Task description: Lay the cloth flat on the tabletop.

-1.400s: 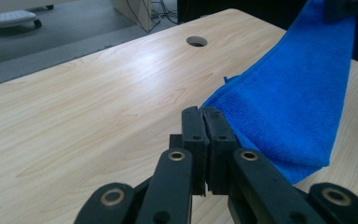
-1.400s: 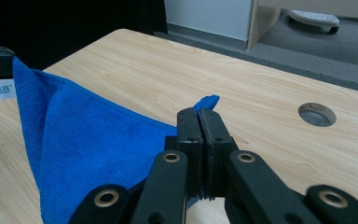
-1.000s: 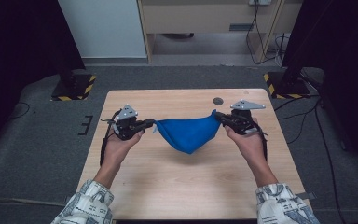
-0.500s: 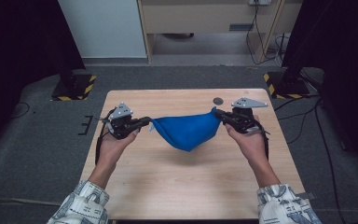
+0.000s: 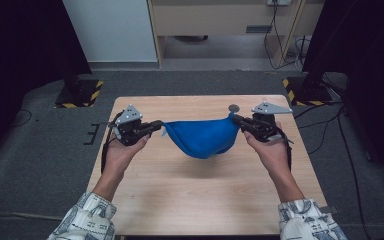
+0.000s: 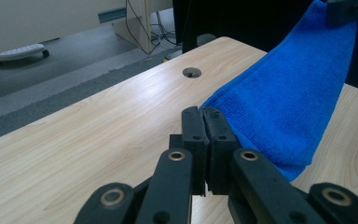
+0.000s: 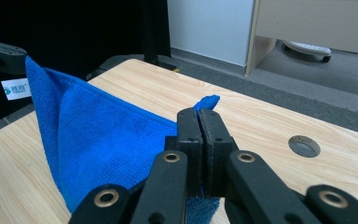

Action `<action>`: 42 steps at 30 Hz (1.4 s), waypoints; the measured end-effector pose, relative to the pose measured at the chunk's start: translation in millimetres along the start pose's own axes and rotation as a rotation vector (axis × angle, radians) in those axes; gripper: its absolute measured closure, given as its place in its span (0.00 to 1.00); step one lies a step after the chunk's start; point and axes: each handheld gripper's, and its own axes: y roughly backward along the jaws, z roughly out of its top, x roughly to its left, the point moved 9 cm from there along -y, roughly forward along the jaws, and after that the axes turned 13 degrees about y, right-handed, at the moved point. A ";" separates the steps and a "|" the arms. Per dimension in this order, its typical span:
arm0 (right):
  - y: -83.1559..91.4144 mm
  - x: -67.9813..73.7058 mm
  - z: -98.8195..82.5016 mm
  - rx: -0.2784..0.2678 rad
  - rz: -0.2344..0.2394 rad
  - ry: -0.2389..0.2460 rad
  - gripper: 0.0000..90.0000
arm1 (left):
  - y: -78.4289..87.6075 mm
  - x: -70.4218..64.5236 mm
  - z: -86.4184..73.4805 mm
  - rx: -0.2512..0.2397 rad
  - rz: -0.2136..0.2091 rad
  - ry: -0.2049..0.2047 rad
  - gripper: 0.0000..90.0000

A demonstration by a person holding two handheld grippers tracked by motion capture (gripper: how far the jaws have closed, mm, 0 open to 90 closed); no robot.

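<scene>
Cloth first: we see a blue microfibre cloth (image 5: pixel 202 139) with a fine looped pile, doubled over, hanging as a sagging pouch between our two grippers above the middle of the pale wood-grain desk (image 5: pixel 190 200). Our left gripper (image 5: pixel 156 125), black with a grey three-cornered plate on top, has its jaws pressed together on the cloth's left corner; in the left gripper view the cloth (image 6: pixel 289 102) runs from the pinched jaws up to the other gripper at the top right. Our right gripper (image 5: pixel 236 119) is likewise clamped on the opposite corner, and in the right gripper view a small tuft of the cloth (image 7: pixel 107 144) pokes out past the closed jaws. Whether the lowest fold touches the desk we cannot tell. A round grey cable hole (image 5: pixel 234 107) sits in the desk near its far edge, just behind the right gripper and clear of the cloth. Beyond the desk lies grey carpet (image 5: pixel 45 150), with black stands on yellow-and-black striped bases (image 5: pixel 77 95) at both far corners, a white panel (image 5: pixel 115 30) and a light wooden cabinet (image 5: pixel 215 20) behind. Nothing lies on the desk under or beside the cloth. Patterned sleeves (image 5: pixel 87 220) show at the near edge.
</scene>
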 end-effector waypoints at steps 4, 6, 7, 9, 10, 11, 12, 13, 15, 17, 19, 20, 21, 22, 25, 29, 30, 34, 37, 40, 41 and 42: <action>1.7 1.5 1.7 -0.003 0.001 0.001 0.98 | 3.0 0.3 1.4 -0.006 -0.001 0.002 0.98; 3.3 2.2 3.4 -0.004 0.002 0.004 0.98 | 5.1 0.3 2.1 -0.007 -0.001 0.000 0.98; 4.0 2.5 4.6 -0.008 0.001 0.004 0.98 | 6.5 0.2 2.7 -0.009 -0.001 0.000 0.98; 6.5 2.6 7.4 -0.010 -0.001 0.004 0.98 | 10.0 -0.2 4.5 -0.015 -0.001 -0.001 0.98; 8.1 3.1 9.4 -0.015 0.001 0.006 0.98 | 11.9 -0.3 5.5 -0.017 0.000 -0.005 0.98; 12.0 4.0 13.2 -0.021 0.000 0.009 0.98 | 13.9 -0.5 6.7 -0.021 0.001 -0.005 0.98; 14.1 4.5 15.1 -0.023 0.000 0.009 0.98 | 18.3 -1.4 9.6 -0.028 -0.001 -0.006 0.98; 14.1 4.5 15.1 -0.023 0.000 0.009 0.98 | 18.3 -1.4 9.6 -0.028 -0.001 -0.006 0.98; 18.3 5.5 18.7 -0.026 -0.002 0.012 0.98 | 22.8 -3.3 12.7 -0.034 -0.003 -0.009 0.98; 23.2 6.9 22.6 -0.027 -0.002 0.018 0.98 | 26.7 -6.1 15.8 -0.034 -0.004 -0.019 0.98; 25.4 7.4 24.3 -0.021 -0.001 0.015 0.98 | 28.1 -8.6 18.3 -0.029 -0.005 -0.028 0.98; 24.4 5.7 24.3 -0.012 -0.010 0.020 0.98 | 27.2 -9.1 19.0 -0.025 -0.004 -0.029 0.98; 24.4 5.7 24.3 -0.012 -0.010 0.020 0.98 | 25.1 -8.4 19.2 -0.019 0.000 -0.032 0.98; 22.2 3.9 23.0 -0.006 -0.014 0.022 0.98 | 22.3 -6.7 18.6 -0.013 0.004 -0.029 0.98; 12.5 -4.0 15.1 0.003 -0.018 0.003 0.98 | 12.2 -1.4 13.5 0.006 0.005 -0.015 0.98; 9.4 -6.9 11.5 0.006 -0.019 -0.004 0.98 | 10.5 -0.6 11.9 0.008 0.004 -0.019 0.98; 8.8 -7.5 10.5 0.007 -0.019 -0.003 0.98 | 10.6 -0.4 11.8 0.008 0.004 -0.019 0.98; 6.5 -9.2 6.2 0.009 -0.019 -0.008 0.98 | 10.8 0.6 10.2 0.009 0.004 -0.016 0.98; 5.3 -8.7 4.8 0.010 -0.018 -0.010 0.98 | 9.8 1.4 7.8 0.016 0.004 -0.011 0.98; 6.9 -5.6 4.7 0.005 -0.012 -0.009 0.98 | 14.0 -0.2 7.6 0.011 0.000 -0.014 0.98; 8.8 -4.4 5.8 0.002 -0.010 -0.006 0.98 | 16.5 -1.0 8.2 0.008 -0.001 -0.015 0.98; 11.4 -2.8 7.2 -0.003 -0.008 -0.002 0.98 | 19.7 -2.1 9.0 0.004 -0.001 -0.017 0.98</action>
